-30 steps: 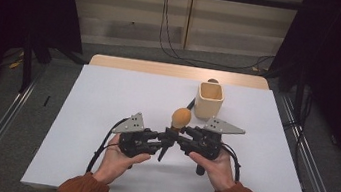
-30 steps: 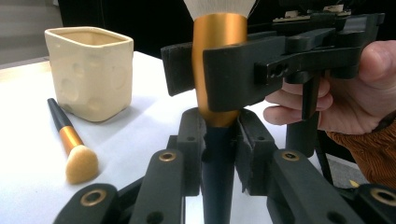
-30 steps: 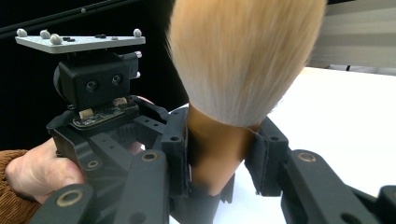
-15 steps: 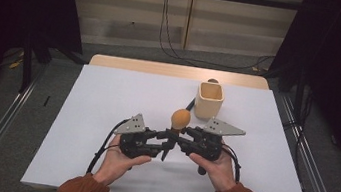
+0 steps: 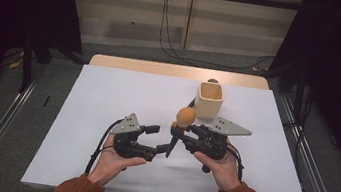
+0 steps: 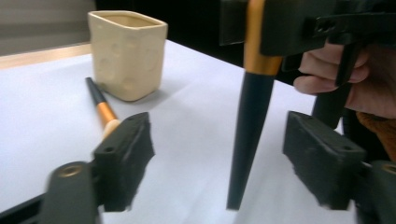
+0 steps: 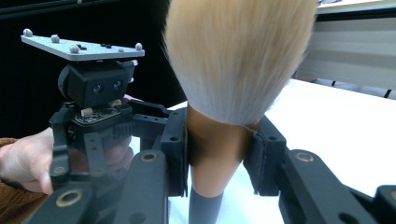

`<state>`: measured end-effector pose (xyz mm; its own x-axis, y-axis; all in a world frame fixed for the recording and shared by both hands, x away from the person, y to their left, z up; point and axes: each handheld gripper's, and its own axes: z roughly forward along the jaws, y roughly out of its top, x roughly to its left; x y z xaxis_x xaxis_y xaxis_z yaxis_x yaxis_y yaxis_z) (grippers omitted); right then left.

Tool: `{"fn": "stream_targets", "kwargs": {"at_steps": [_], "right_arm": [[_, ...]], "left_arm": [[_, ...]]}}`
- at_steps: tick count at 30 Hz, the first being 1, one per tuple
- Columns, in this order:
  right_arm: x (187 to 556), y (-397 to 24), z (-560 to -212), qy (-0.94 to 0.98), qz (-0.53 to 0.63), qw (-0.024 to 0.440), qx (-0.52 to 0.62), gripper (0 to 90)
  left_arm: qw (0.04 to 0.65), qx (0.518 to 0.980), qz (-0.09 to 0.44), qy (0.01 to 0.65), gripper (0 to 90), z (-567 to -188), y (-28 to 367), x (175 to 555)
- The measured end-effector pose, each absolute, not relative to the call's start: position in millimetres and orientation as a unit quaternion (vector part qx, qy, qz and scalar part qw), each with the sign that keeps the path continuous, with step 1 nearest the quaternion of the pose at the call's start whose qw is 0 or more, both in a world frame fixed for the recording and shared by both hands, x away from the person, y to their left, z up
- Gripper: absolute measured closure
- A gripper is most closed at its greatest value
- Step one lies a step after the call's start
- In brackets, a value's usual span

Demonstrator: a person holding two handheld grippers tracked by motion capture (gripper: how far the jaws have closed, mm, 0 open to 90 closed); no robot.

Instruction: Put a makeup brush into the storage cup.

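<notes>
A makeup brush with a tan bristle head (image 5: 185, 116) and an orange-and-black handle (image 6: 247, 130) stands upright above the table's middle. My right gripper (image 5: 179, 132) is shut on its orange ferrule just under the bristles (image 7: 238, 56). My left gripper (image 5: 157, 140) faces it from the left, and its jaws have just been opening. The black handle tip hangs between the left pads (image 6: 126, 158) with a gap on each side, touching neither. A cream cup (image 5: 208, 100) stands behind the grippers. A second brush (image 6: 100, 105) lies on the table beside the cup.
The white table top (image 5: 107, 97) has bare room at the left and along the front. A wooden strip (image 5: 162, 69) edges the far side. Dark curtains and metal floor rails flank the table. The person's hands hold both grippers near the front middle.
The left jaws have come apart from the brush's handle tip, which they pinched before. The brush stays upright in the right gripper, and both hands have hardly shifted.
</notes>
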<state>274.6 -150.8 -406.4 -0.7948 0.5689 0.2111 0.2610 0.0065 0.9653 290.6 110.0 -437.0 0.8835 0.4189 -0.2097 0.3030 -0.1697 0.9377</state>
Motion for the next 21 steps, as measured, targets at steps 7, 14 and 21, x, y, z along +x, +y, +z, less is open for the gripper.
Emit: {"fn": "stream_targets", "kwargs": {"at_steps": [7,14,21], "right_arm": [[276.1,-158.2,-404.5,0.696,0.638,0.130,0.303,64.4],[280.8,-165.5,-399.7,0.694,0.635,0.148,0.306,64.4],[287.4,-174.9,-389.8,0.686,0.637,0.166,0.310,64.4]], "left_arm": [[0.588,0.762,0.073,0.261,6.1,-437.4,125.0,291.5],[0.572,0.770,0.082,0.271,3.5,-439.5,139.3,290.5],[0.574,0.765,0.098,0.275,3.4,-439.1,152.4,286.7]]}}
